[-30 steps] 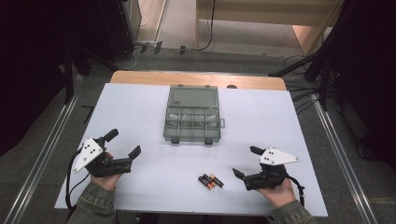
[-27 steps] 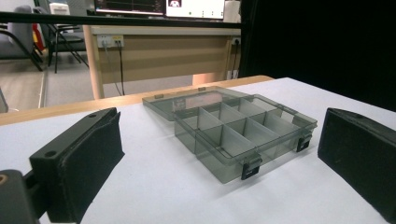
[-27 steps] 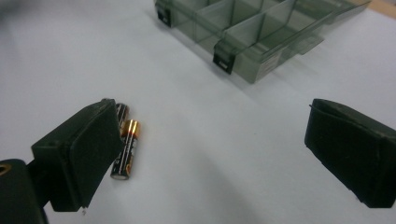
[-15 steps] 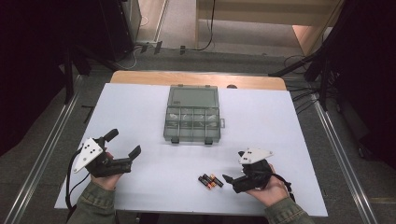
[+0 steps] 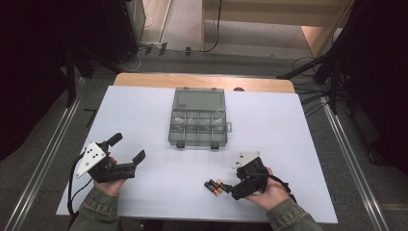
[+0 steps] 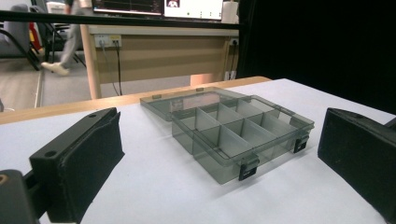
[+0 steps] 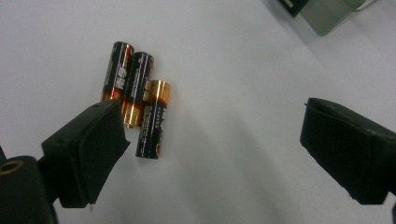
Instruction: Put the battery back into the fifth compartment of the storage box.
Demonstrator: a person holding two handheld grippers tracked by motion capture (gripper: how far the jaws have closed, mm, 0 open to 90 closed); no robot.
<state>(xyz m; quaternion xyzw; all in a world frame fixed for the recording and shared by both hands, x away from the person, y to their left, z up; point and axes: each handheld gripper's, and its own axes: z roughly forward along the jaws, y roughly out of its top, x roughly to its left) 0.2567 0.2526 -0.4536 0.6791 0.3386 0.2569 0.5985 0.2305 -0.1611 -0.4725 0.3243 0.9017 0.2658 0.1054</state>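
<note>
Three black-and-copper batteries (image 5: pixel 213 186) lie side by side on the white table near its front edge. My right gripper (image 5: pixel 231 181) is open just right of them, jaws angled down toward them. In the right gripper view the batteries (image 7: pixel 136 101) lie just beyond the left jaw, and the gap of the right gripper (image 7: pixel 219 149) holds nothing. A smoke-grey compartment box (image 5: pixel 197 126) stands at mid-table, its lid folded back flat. My left gripper (image 5: pixel 128 147) rests open at the front left, empty. In its own view the left gripper (image 6: pixel 219 161) faces the box (image 6: pixel 243 133).
The white tabletop (image 5: pixel 288 130) has a wooden strip (image 5: pixel 144 80) along its far edge. Metal rails run down both sides on the floor, and cables (image 5: pixel 308 67) lie beyond the table. In the left gripper view a wooden desk (image 6: pixel 154 51) stands behind, with a person's legs (image 6: pixel 70 37) passing.
My right gripper has moved left and tipped down, so its jaws now stand close beside the batteries. The left gripper, the box and the batteries have stayed put.
</note>
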